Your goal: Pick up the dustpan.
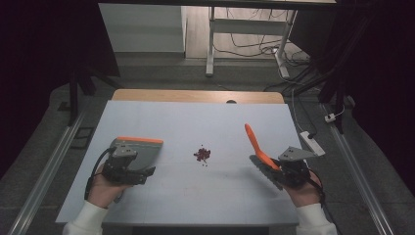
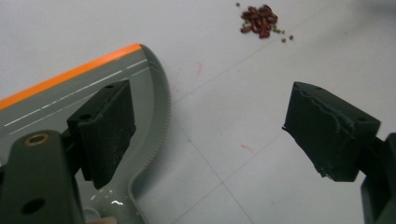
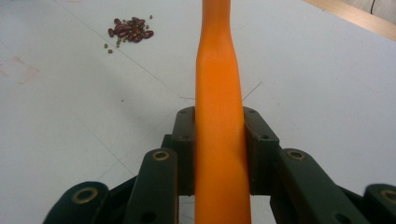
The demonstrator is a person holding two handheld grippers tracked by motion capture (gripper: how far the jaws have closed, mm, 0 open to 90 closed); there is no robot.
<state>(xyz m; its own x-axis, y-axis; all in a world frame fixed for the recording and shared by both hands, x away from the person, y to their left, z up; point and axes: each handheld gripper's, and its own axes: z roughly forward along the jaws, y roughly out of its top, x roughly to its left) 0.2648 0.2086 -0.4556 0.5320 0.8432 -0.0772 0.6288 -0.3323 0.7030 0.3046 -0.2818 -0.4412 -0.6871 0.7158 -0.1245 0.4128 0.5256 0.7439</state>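
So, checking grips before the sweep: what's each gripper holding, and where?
The right gripper clamps the brush's orange handle; the left gripper is open beside the dustpan.

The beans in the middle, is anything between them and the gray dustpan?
No. The bare white table lies between the little pile of beans and the dustpan by the left gripper. The brush sits on the other side.
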